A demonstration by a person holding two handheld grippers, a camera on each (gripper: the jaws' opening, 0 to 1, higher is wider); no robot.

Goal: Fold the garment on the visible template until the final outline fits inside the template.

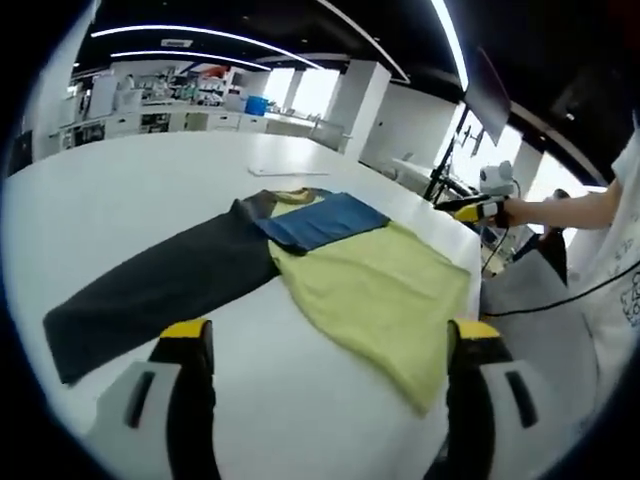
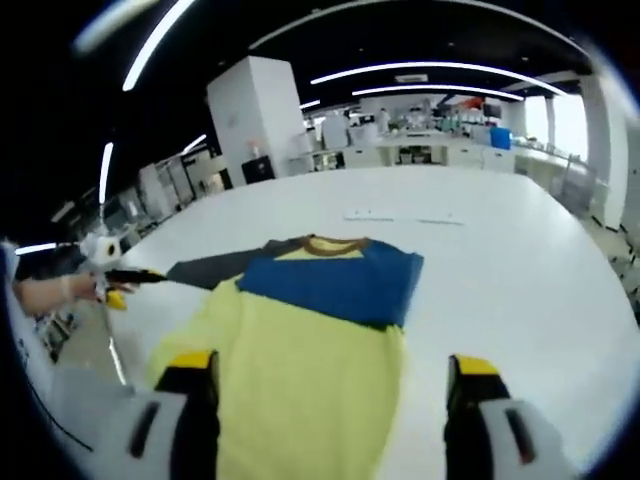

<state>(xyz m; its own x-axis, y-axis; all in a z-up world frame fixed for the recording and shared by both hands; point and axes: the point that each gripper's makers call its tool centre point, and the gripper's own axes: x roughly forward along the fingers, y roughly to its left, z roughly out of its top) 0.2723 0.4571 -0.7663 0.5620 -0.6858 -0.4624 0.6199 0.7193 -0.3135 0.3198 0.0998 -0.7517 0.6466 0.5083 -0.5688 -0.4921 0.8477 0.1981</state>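
Currently the garment (image 1: 340, 280) lies flat on the white surface (image 1: 130, 190): yellow-green body, blue band across the chest, brown collar, one long dark-grey sleeve (image 1: 160, 285) stretched out toward 8 o'clock in the left gripper view. In the right gripper view the same garment (image 2: 300, 370) sits dead centre between the jaws, collar at 12 o'clock, hem toward 6, the dark-grey sleeve (image 2: 215, 268) poking out at 10 o'clock. Left hand-held gripper (image 1: 330, 350): jaws spread wide, nothing between them, above the surface near the hem. Right hand-held gripper (image 2: 330, 385): jaws likewise wide apart, empty, over the yellow body. The right unit also shows at 3 o'clock in the left gripper view (image 1: 480, 210), held by a person's hand (image 1: 520, 212). Thin white strip (image 2: 405, 216) lies on the surface beyond the collar.
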